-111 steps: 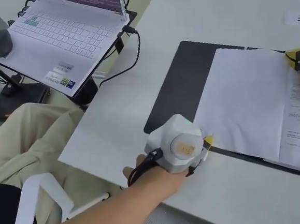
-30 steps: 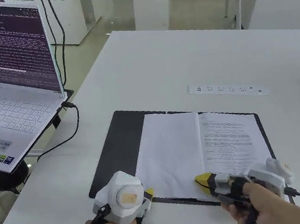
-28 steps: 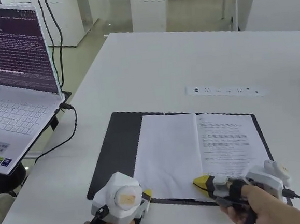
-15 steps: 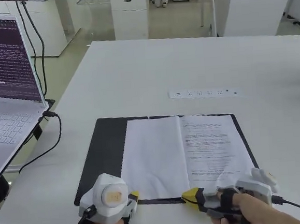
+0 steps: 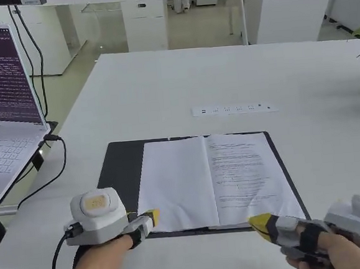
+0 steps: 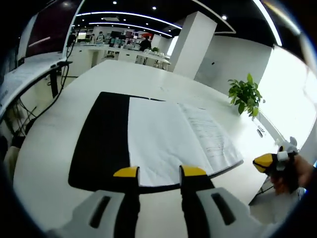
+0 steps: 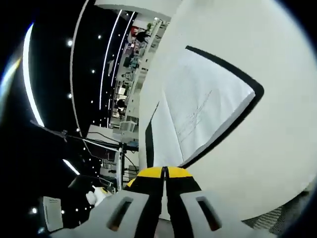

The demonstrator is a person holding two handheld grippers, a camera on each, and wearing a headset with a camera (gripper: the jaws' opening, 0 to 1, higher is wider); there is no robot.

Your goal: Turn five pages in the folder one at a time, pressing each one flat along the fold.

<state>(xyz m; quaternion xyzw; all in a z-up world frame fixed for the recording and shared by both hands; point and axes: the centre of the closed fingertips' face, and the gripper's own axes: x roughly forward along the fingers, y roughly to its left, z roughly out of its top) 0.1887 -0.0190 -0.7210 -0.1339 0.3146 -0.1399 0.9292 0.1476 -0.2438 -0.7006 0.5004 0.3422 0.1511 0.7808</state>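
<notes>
A: Where is the folder (image 5: pixel 116 169) lying?

B: It is lying open and flat on the white table (image 5: pixel 163 80), close to the near edge. Its black cover is showing as a wide band on the left. A blank page (image 5: pixel 171 182) is lying beside that band, and a printed page (image 5: pixel 245 173) is lying to the right of the fold.

A: What is the left gripper (image 6: pixel 159 172) doing?

B: A hand is holding it at the near left corner of the blank page. Its 2 yellow-tipped jaws are standing spread apart and pinching nothing. In the left gripper view the near edge of the page is running between and just beyond the tips. I cannot tell whether they are touching the paper.

A: And the right gripper (image 7: pixel 164 172)?

B: Its jaws are pressed together with nothing between them. It is pointing toward the near edge of the folder below the printed page, just off the cover and not touching it.

A: Anything else on the table?

B: A white power strip (image 5: pixel 231 109) is lying beyond the folder, well apart from it. A laptop (image 5: pixel 2 92) is sitting open on a stand to the left, with a black cable (image 5: pixel 49 173) hanging from it. A potted plant (image 6: pixel 245 94) is standing far off to the right.
</notes>
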